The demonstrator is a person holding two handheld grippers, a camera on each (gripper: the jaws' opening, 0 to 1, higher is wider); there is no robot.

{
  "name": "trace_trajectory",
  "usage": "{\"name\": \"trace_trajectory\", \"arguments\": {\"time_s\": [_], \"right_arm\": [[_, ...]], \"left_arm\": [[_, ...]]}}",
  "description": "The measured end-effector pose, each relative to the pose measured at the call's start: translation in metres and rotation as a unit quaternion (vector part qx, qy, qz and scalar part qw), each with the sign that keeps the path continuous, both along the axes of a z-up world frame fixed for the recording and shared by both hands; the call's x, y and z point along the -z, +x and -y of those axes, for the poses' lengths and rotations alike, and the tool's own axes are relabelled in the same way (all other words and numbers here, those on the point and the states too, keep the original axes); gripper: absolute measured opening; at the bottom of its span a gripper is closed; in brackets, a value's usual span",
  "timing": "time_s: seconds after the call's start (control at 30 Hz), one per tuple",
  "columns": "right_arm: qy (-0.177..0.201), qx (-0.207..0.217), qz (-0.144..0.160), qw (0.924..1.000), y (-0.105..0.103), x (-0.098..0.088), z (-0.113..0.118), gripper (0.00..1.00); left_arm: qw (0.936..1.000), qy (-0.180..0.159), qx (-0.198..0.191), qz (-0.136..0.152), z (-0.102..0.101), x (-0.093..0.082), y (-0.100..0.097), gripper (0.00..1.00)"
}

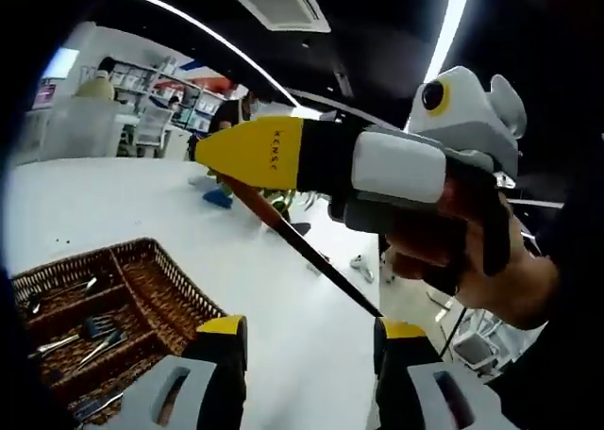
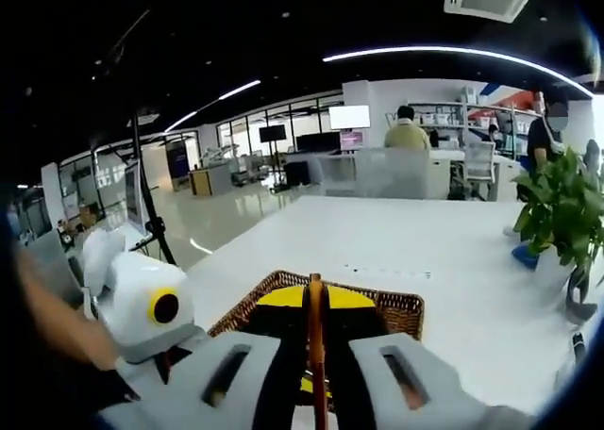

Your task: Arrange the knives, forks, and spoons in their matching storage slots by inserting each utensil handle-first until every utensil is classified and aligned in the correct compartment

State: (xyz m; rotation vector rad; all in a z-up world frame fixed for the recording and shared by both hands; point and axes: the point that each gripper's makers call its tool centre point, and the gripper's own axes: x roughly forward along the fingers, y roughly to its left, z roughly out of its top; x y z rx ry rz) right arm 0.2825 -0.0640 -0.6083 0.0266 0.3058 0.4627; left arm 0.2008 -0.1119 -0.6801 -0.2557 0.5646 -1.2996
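My right tongs (image 1: 247,155) are clamping a thin brown utensil handle (image 1: 302,246); left tongs (image 1: 307,334) are gaping beside the wicker tray (image 1: 160,279); a potted plant (image 2: 557,213) is standing on the white surface (image 2: 453,251).

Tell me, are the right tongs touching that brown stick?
Touching. In the right gripper view, the right tongs are shut on the brown stick; in the left gripper view it pokes out from their yellow tips.

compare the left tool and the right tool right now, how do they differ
The left tool stands open with nothing between its yellow-tipped fingers; the right tool is shut on a thin dark reddish-brown stick. The left one hovers beside the brown wicker cutlery tray; the right one is raised above it. Both have grey bodies.
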Motion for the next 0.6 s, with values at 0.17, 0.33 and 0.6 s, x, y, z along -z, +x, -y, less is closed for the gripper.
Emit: {"name": "trace_trajectory", "arguments": {"time_s": [0.17,0.33,0.6], "right_arm": [[0.016,-0.003,0.013,0.9998,-0.001,-0.011,-0.004,0.02],[0.020,-0.009,0.026,0.9994,0.000,-0.018,-0.004,0.02],[0.046,-0.035,0.015,0.9982,-0.004,-0.014,-0.018,0.02]], "left_arm": [[0.9983,-0.055,0.003,-0.020,-0.001,-0.018,0.000,0.30],[0.9980,-0.061,0.017,-0.005,-0.002,-0.024,-0.006,0.43],[0.9950,-0.097,0.015,-0.020,-0.004,-0.036,-0.006,0.44]]}}
